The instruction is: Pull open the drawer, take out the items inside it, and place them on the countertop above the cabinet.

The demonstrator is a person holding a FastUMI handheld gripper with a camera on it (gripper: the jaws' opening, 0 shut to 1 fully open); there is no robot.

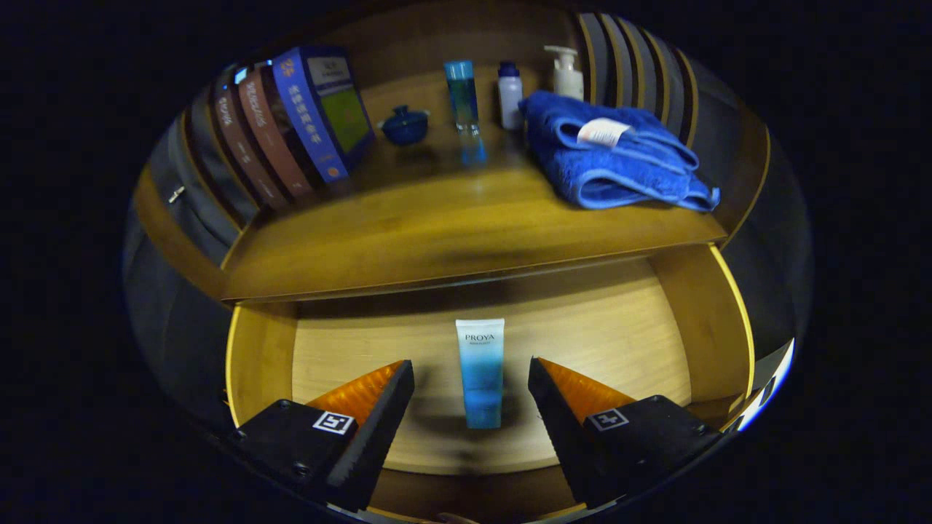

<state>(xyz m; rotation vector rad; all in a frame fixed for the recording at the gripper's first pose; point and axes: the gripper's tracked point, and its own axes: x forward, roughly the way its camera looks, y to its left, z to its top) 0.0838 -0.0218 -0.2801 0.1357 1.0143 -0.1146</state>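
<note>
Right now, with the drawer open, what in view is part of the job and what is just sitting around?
Job:
- tube lying in the drawer, between the open fingers of the hand-held gripper
- countertop

Just there:
- blue towel
- books
- small blue lidded pot
- two bottles
- pump dispenser

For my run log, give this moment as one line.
drawer: open | tongs: open, straddling cosmetic tube, not touching | countertop: no tube yet
</note>
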